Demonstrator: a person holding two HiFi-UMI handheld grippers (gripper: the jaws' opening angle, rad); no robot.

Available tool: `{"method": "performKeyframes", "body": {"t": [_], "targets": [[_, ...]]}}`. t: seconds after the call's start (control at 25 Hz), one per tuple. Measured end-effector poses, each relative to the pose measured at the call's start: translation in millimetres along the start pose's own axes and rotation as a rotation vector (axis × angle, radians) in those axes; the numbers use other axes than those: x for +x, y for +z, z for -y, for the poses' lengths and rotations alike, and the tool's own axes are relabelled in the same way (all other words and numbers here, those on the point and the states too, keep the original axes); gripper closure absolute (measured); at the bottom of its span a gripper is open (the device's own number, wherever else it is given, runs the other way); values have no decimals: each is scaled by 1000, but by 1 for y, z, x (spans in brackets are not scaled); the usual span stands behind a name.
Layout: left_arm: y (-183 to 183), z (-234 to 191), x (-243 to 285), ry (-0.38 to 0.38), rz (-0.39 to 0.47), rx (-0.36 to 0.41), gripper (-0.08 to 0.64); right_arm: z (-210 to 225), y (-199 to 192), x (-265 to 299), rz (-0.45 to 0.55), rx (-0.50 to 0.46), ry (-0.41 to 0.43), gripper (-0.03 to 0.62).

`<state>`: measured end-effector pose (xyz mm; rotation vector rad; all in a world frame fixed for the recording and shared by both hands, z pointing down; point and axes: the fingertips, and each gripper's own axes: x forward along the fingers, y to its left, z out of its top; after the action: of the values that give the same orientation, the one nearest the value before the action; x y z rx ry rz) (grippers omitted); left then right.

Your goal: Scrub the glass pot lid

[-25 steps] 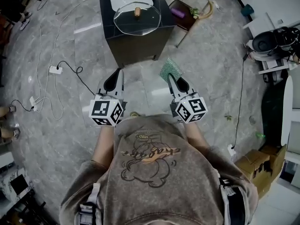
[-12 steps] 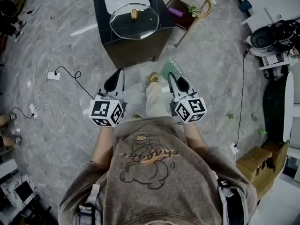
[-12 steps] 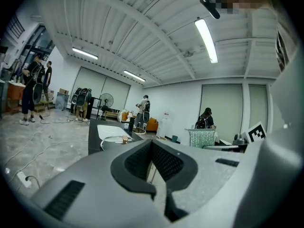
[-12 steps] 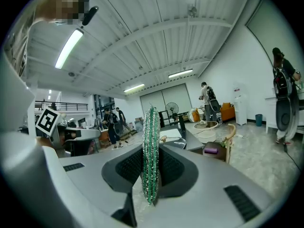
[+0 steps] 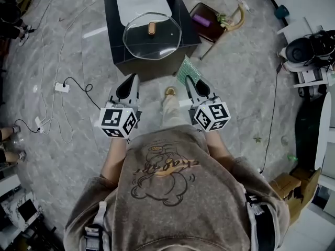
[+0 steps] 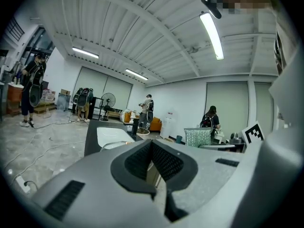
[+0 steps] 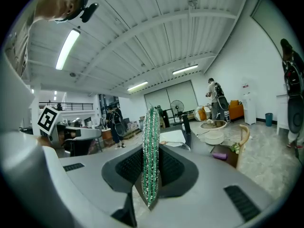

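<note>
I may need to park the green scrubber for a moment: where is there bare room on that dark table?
Very little. The glass lid fills the near half of the table, and a white tray lies right behind it. Only narrow dark strips along the left and right edges are bare. The middle is crowded.

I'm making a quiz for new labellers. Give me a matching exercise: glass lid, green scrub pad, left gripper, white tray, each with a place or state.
1 glass pot lid
2 green scrub pad
3 left gripper
4 white tray

a shut, holding nothing
b clamped in the right gripper
c on the black table, nearer the person
d on the table, beyond the lid

Pairs: 1-c, 2-b, 3-a, 4-d
</note>
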<state>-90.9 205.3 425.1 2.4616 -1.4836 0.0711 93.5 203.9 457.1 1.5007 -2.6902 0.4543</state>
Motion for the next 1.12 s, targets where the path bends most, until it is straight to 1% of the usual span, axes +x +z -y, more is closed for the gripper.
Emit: {"method": "performKeyframes", "body": {"t": [0.24, 0.4, 0.64, 0.88, 1.04, 1.12], "targets": [[24, -28, 60, 52, -12, -17, 552, 37, 30, 64, -31, -14, 60, 509], [42, -41, 99, 89, 2, -29, 552, 63, 51, 101, -44, -29, 104, 509], [53, -57, 154, 139, 3, -41, 552, 99, 70, 151, -66, -45, 165, 509], [52, -73, 184, 200, -15, -53, 552, 126, 73, 190, -98, -40, 212, 509], [52, -85, 193, 209, -37, -54, 552, 132, 73, 206, -109, -21, 216, 509], [54, -91, 200, 199, -44, -58, 551, 134, 72, 214, -116, -14, 212, 509]]}}
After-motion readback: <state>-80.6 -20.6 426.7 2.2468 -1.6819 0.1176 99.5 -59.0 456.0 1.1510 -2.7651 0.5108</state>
